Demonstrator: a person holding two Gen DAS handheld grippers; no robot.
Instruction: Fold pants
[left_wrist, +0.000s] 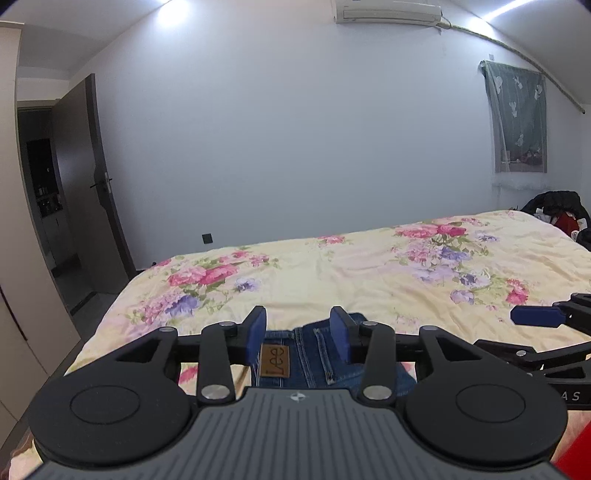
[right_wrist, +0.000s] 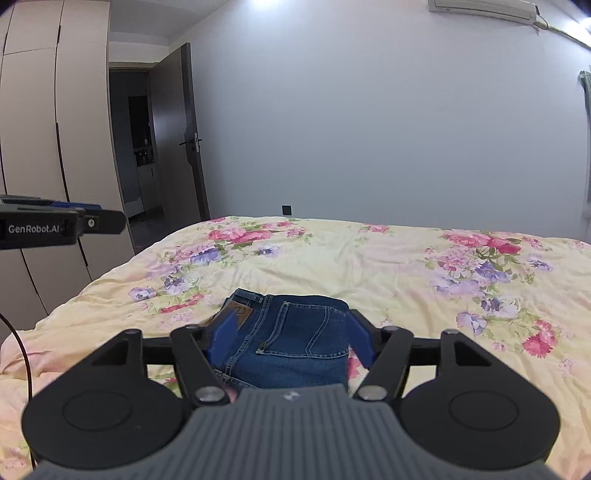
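Observation:
A pair of blue jeans (right_wrist: 306, 354) lies folded into a compact bundle on the floral bed sheet (right_wrist: 388, 280), back pocket up, with a brown leather label (left_wrist: 274, 361) at its left edge. My right gripper (right_wrist: 291, 334) hovers above the bundle with its blue pads (right_wrist: 224, 338) spread wide and nothing between them. My left gripper (left_wrist: 298, 332) is also above the jeans (left_wrist: 317, 354), open and empty, over the waistband side. Each gripper shows at the edge of the other's view: the right gripper (left_wrist: 535, 316) and the left gripper (right_wrist: 88, 222).
The bed fills the lower half of both views. A wardrobe (right_wrist: 44, 122) and an open dark door (right_wrist: 192, 140) stand to the left. Dark clothes (left_wrist: 557, 212) are piled at the bed's far right corner, under a curtained window (left_wrist: 517, 118). A thin black cable (right_wrist: 22, 354) hangs at the left.

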